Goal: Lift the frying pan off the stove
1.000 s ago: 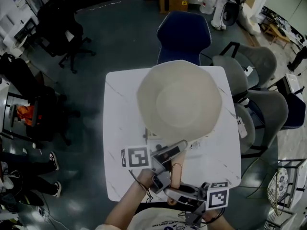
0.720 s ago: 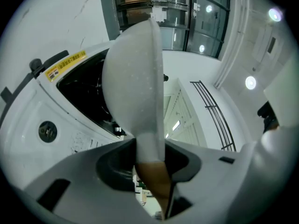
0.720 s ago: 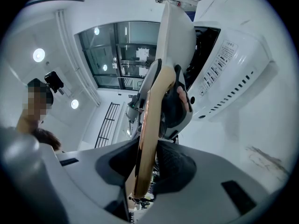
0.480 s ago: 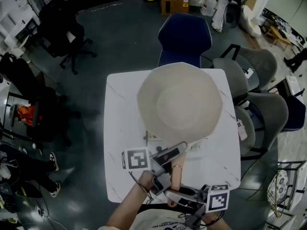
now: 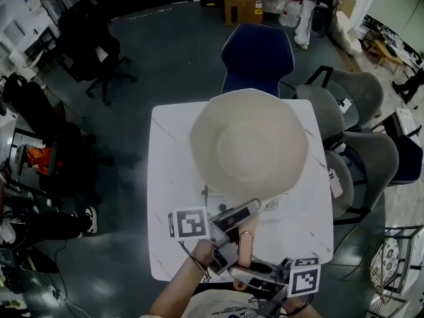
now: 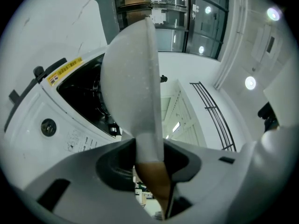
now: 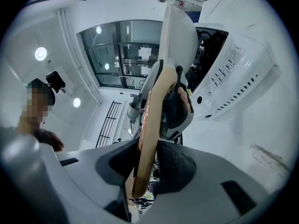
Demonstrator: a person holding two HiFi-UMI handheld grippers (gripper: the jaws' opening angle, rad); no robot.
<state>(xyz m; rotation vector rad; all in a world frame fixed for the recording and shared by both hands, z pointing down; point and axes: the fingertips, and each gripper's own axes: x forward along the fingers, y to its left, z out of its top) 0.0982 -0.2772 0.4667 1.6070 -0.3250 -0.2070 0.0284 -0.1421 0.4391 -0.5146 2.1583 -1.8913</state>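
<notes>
The left gripper and the right gripper are both clamping the wooden handle, left nearer the bowl. The frying pan is hanging clear above the stove, hardly shifting since a second ago, so the lift is looking essentially complete.

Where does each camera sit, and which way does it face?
Head view: on the person's head, looking down on the cream round frying pan over the white table; a forearm, left gripper and right gripper show.
Left gripper view: on the left gripper, looking along the tan wooden handle to the white stove; its jaws clamp it.
Right gripper view: on the right gripper, facing likewise; its jaws clamp the handle behind the left gripper.
Both gripper views share pan, handle and stove.
</notes>
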